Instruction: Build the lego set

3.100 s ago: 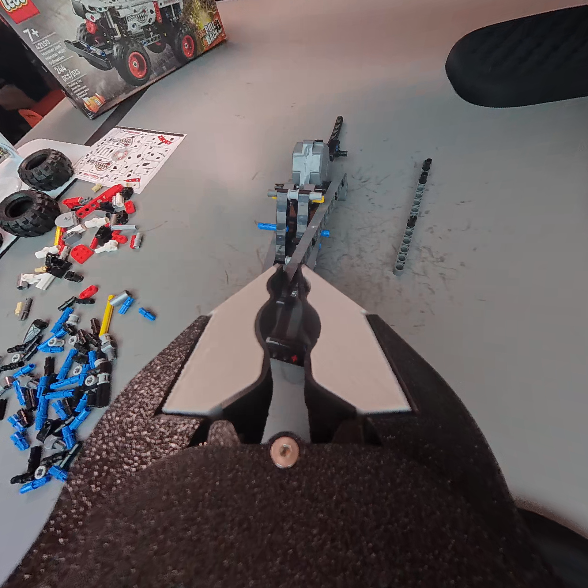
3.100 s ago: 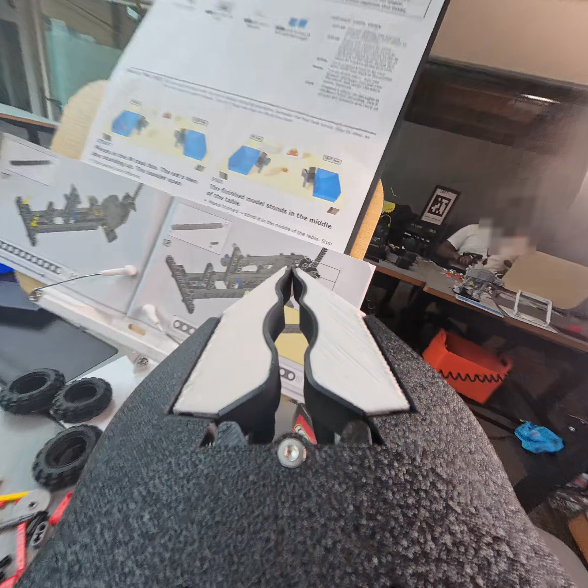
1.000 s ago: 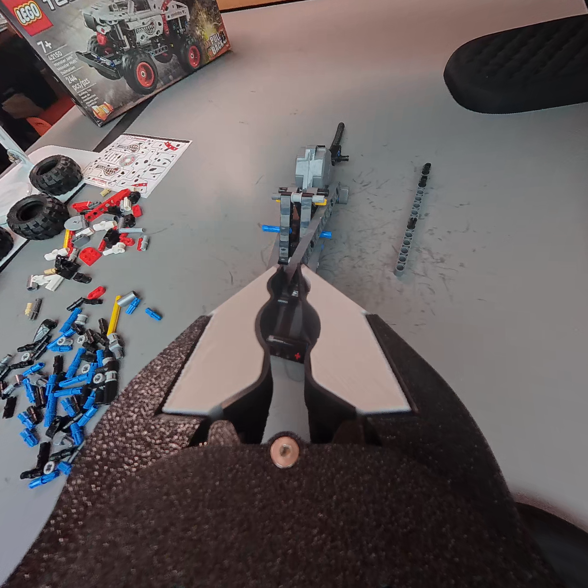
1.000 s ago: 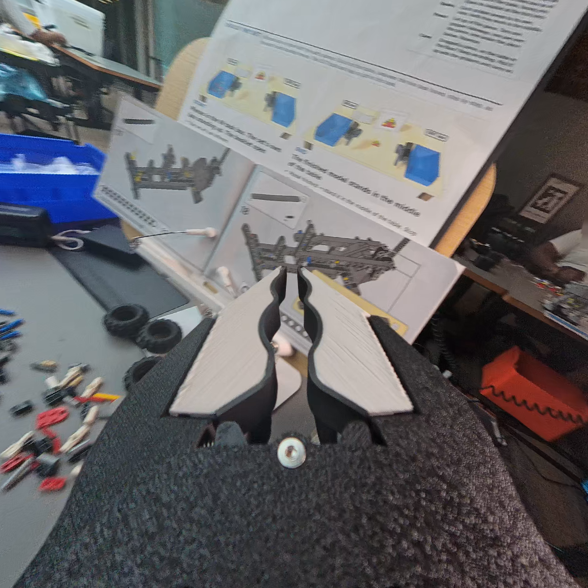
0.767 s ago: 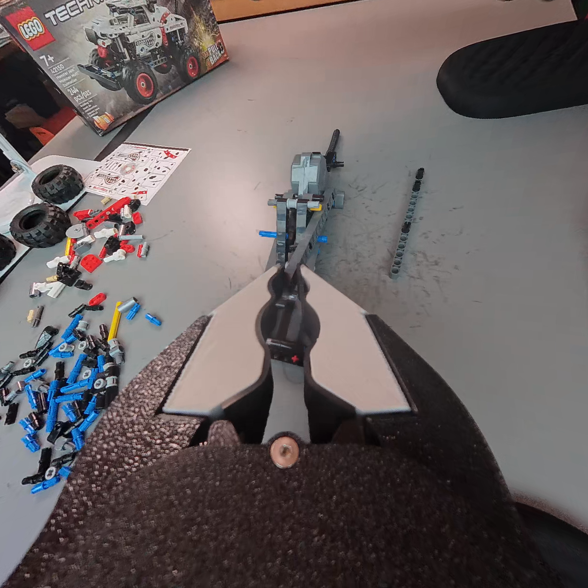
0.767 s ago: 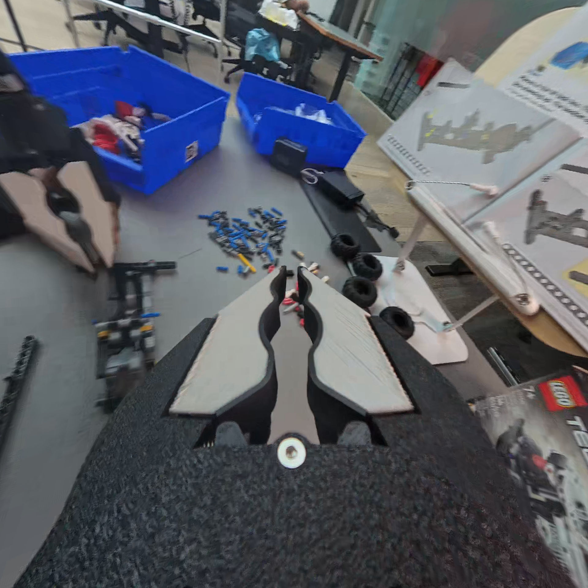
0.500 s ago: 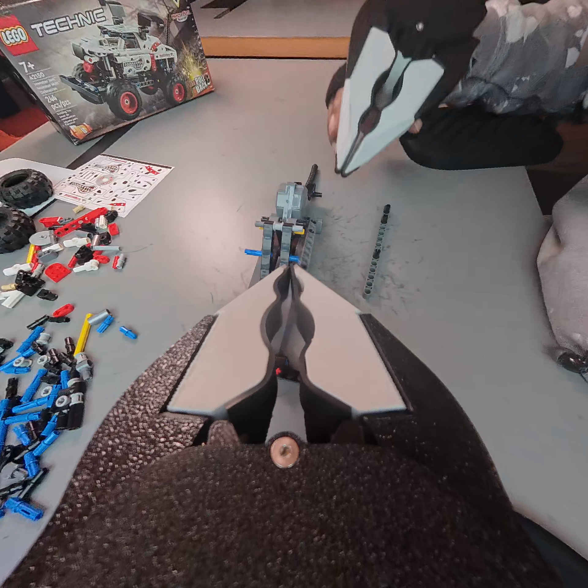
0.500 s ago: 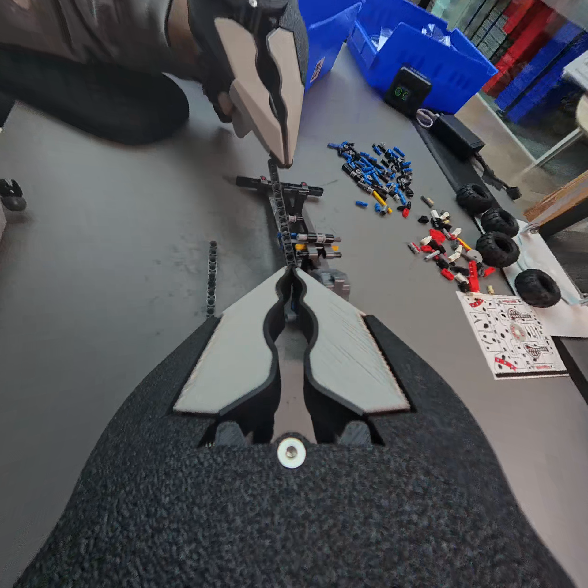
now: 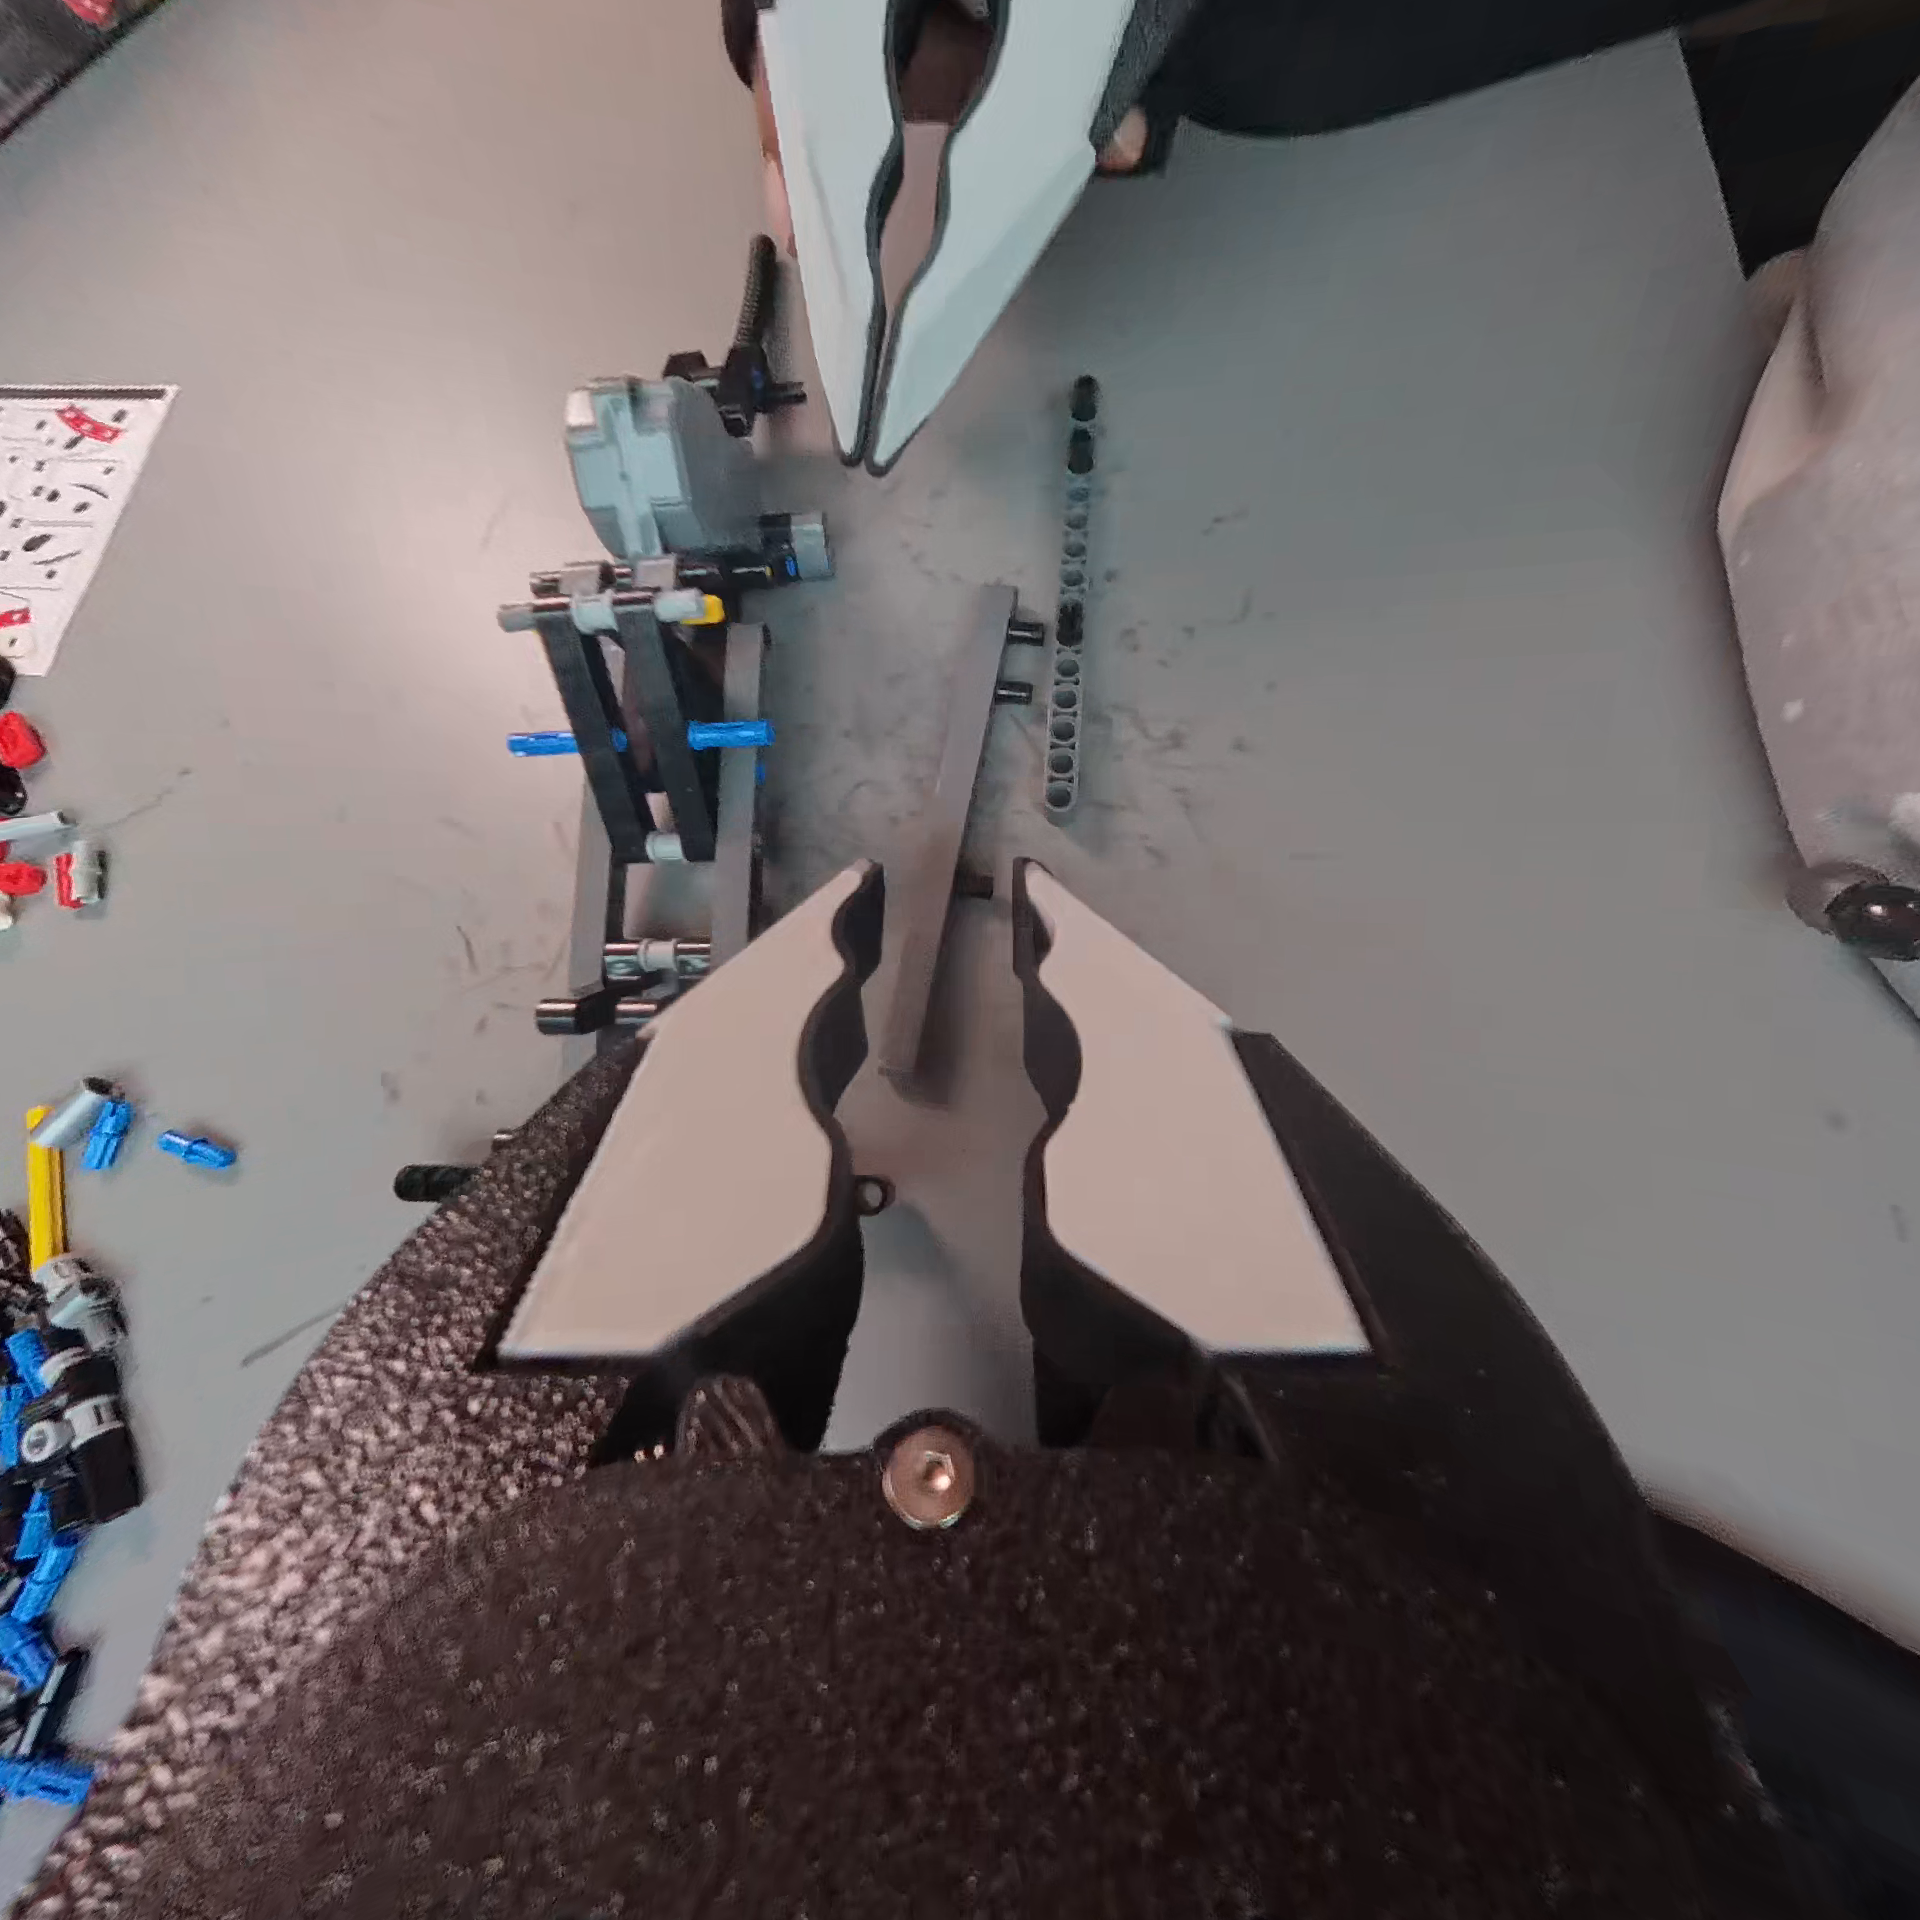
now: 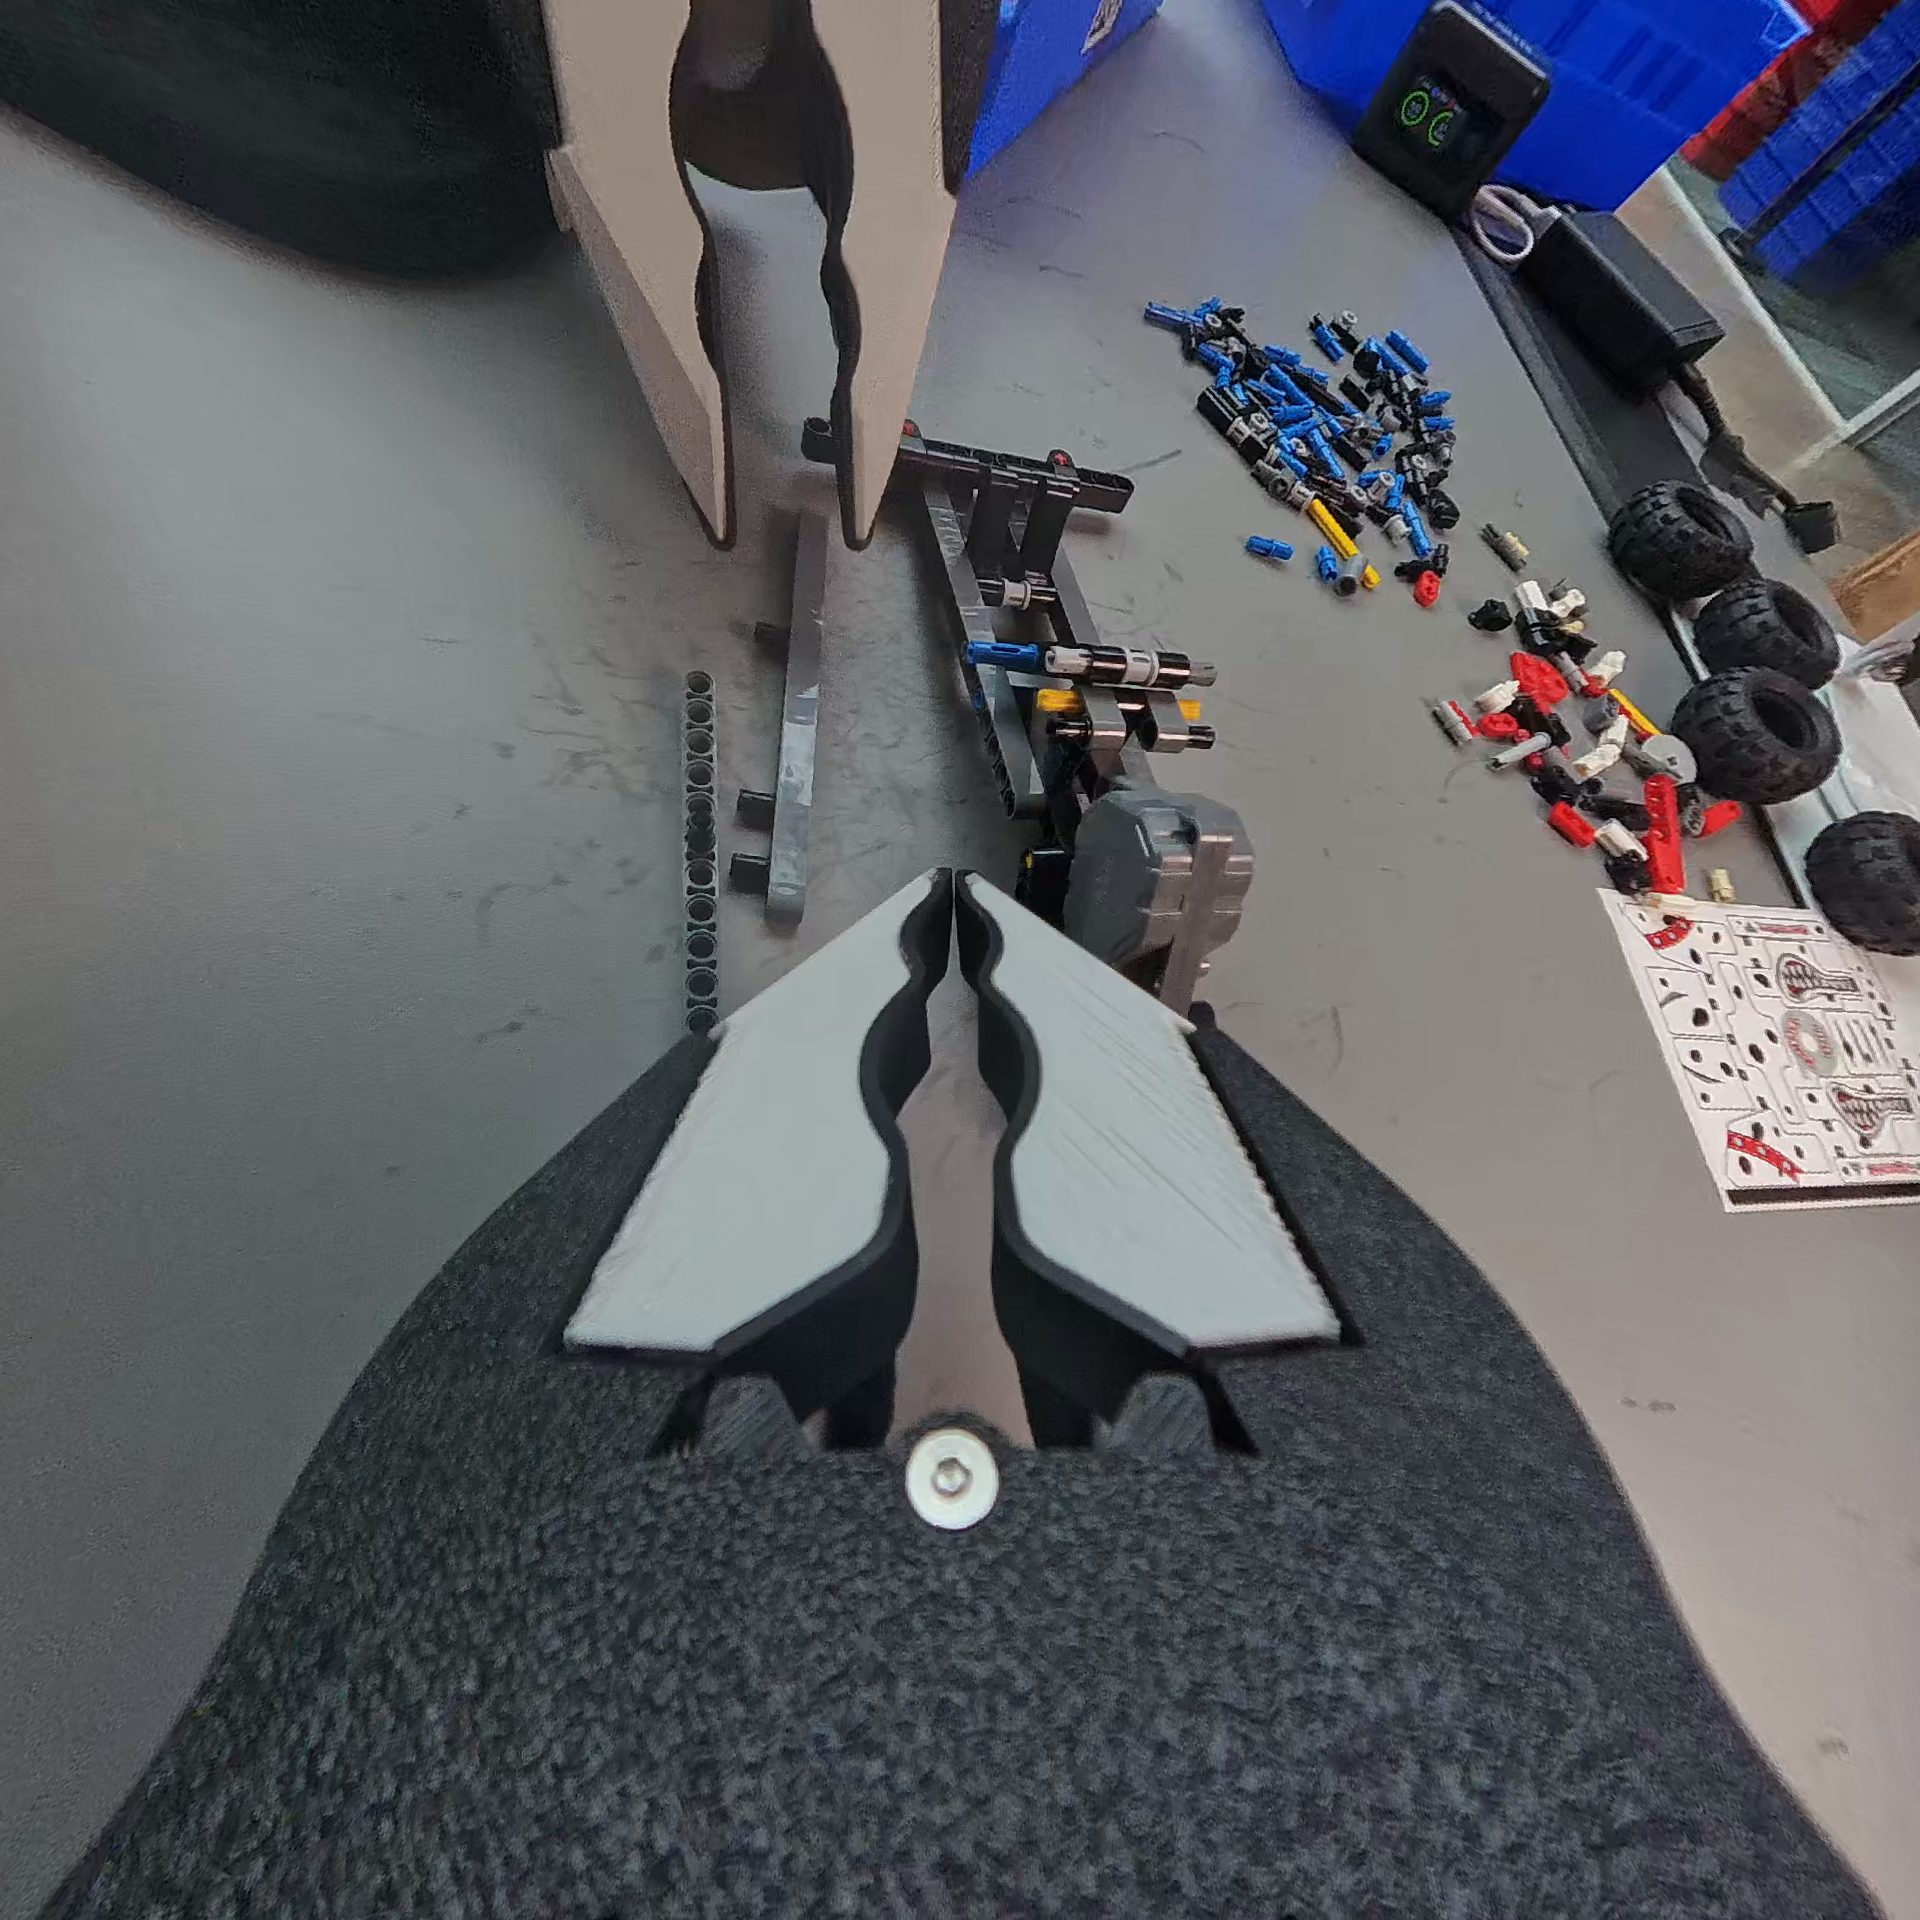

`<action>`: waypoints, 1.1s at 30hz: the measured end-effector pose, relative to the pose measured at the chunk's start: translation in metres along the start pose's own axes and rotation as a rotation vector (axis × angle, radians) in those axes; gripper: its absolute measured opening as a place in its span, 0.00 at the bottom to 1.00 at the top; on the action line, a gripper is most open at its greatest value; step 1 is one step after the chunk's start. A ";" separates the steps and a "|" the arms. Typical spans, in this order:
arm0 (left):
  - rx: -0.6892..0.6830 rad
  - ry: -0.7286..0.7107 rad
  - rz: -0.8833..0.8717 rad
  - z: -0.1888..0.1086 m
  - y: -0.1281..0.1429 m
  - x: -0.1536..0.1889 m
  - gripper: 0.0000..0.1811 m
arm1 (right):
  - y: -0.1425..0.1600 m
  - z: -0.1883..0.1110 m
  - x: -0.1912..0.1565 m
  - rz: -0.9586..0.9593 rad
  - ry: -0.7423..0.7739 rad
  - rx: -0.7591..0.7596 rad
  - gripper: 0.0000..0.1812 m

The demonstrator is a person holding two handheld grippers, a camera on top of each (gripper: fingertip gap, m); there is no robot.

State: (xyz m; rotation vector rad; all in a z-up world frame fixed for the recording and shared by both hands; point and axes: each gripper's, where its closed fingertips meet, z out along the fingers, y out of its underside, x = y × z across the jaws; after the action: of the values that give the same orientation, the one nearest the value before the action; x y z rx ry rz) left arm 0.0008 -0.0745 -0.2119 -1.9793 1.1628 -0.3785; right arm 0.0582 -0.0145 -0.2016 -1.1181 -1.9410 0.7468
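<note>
Parts pile (image 9: 62, 1351) of blue/black pins sits far left in the left wrist view, then the chassis assy (image 9: 665, 727) w/ grey motor block (image 9: 644, 473), then a loose dark-grey beam (image 9: 951, 831) on the grey table (image 9: 1403, 623), then a thin lighter holed beam (image 9: 1070, 634) just right of it.

L gripper (image 9: 945, 883): jaws apart, straddling the dark-grey beam's near end, gripping nothing. Beam's long axis runs straight out along the fingers, black pins facing right, away from the chassis.

R gripper (image 10: 954, 883): tips nearly touching, empty, hovering at the beam's far end beside the motor block.

L is nearer; prob. closes on the beam next.
</note>
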 end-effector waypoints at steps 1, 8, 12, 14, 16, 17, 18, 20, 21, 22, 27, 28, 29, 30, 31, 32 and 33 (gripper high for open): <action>-0.033 0.003 0.017 0.003 0.003 0.002 0.15 | 0.000 -0.002 -0.001 0.008 -0.009 0.007 0.00; -0.196 -0.039 0.063 0.010 0.025 -0.004 0.07 | -0.002 -0.007 -0.005 0.035 -0.053 0.037 0.00; -0.224 -0.080 0.136 0.011 0.024 -0.005 0.05 | -0.001 -0.005 -0.014 0.036 -0.102 0.031 0.00; -0.205 -0.081 0.127 0.011 0.022 -0.005 0.05 | -0.002 -0.005 -0.016 0.043 -0.112 0.037 0.02; -0.154 -0.065 0.090 0.008 0.016 -0.005 0.05 | -0.003 -0.006 -0.017 0.035 -0.120 0.045 0.08; -0.113 -0.047 0.056 0.005 0.011 -0.004 0.05 | -0.005 -0.008 -0.019 0.023 -0.124 0.057 0.11; -0.067 -0.028 0.018 0.001 0.005 -0.004 0.05 | -0.008 -0.009 -0.021 0.002 -0.127 0.070 0.13; 0.002 0.008 -0.046 -0.006 -0.004 -0.004 0.05 | -0.014 -0.009 -0.021 -0.054 -0.096 0.093 0.17; 0.026 0.024 -0.065 -0.008 -0.007 -0.003 0.05 | -0.018 -0.009 -0.022 -0.081 -0.079 0.106 0.18; 0.038 0.037 -0.078 -0.009 -0.008 -0.002 0.05 | -0.023 -0.009 -0.019 -0.103 -0.047 0.127 0.18; 0.084 0.106 -0.107 -0.012 -0.016 0.007 0.05 | -0.040 -0.015 -0.008 -0.218 0.065 0.193 0.20; 0.083 0.113 -0.108 -0.011 -0.016 0.008 0.05 | -0.042 -0.016 -0.011 -0.246 0.063 0.204 0.20; 0.089 0.124 -0.112 -0.011 -0.017 0.009 0.05 | -0.044 -0.017 -0.016 -0.273 0.046 0.210 0.18; 0.099 0.138 -0.118 -0.012 -0.019 0.011 0.05 | -0.045 -0.017 -0.020 -0.297 0.042 0.214 0.13; 0.105 0.149 -0.122 -0.012 -0.020 0.013 0.05 | -0.046 -0.017 -0.023 -0.319 0.047 0.220 0.09; 0.104 0.154 -0.123 -0.012 -0.020 0.014 0.05 | -0.048 -0.018 -0.024 -0.330 0.048 0.227 0.08; 0.105 0.158 -0.126 -0.012 -0.020 0.014 0.05 | -0.047 -0.017 -0.025 -0.319 0.038 0.221 0.08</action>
State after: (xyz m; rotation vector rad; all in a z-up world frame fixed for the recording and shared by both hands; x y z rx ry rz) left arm 0.0129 -0.0868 -0.1913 -1.9636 1.0940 -0.6576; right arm 0.0600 -0.0553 -0.1642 -0.6655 -1.8910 0.7357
